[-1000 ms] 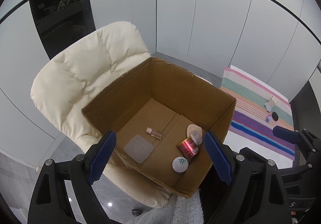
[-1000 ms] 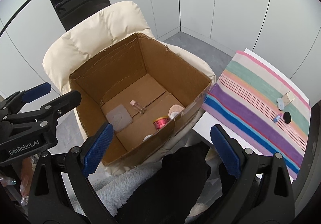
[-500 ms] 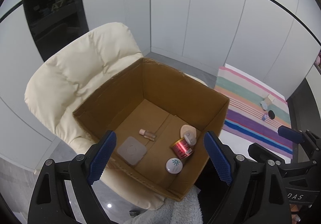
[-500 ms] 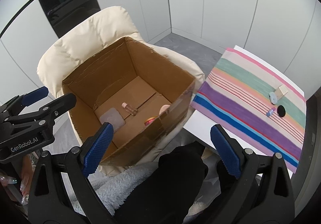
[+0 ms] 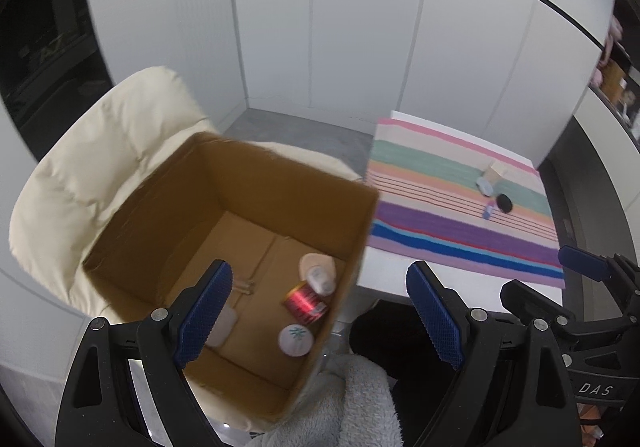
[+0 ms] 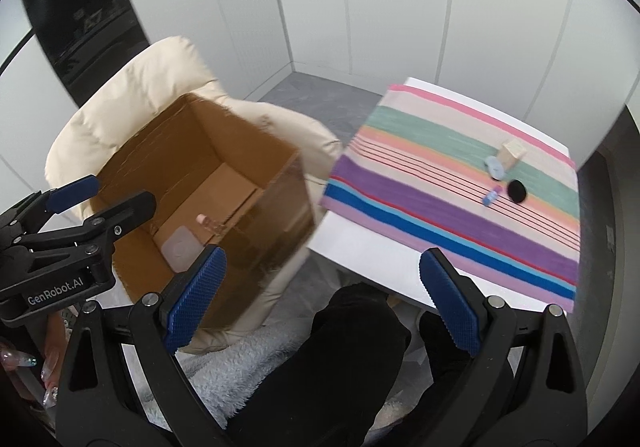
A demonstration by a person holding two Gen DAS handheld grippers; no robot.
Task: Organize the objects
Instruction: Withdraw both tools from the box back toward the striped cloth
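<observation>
an open brown corrugated cardboard box sits on a cream quilted padded chair, its flaps out of sight and its floor creased down the middle; inside it lie a shiny red metallic can on its side, a round white lid with a green palm print just beside the can, a pale peach oval pad with a small white piece on top of it, a flat pale grey rounded-square pad and a tiny clear bottle with a pink cap; to the right of the box a white table carries a woven cloth striped in pink, green, orange, purple and blue; on the cloth, well apart from the box, sit a small beige cube, a pale blue round disc touching it, a black round disc and a small blue tube, close together; the left gripper of black plastic with blue textured pads hangs over the box's near right corner, jaws spread wide with nothing between them; the right gripper of the same make hangs over a dark-clothed knee and fluffy grey-white fleece, jaws likewise wide apart and empty; both views are blurred.
</observation>
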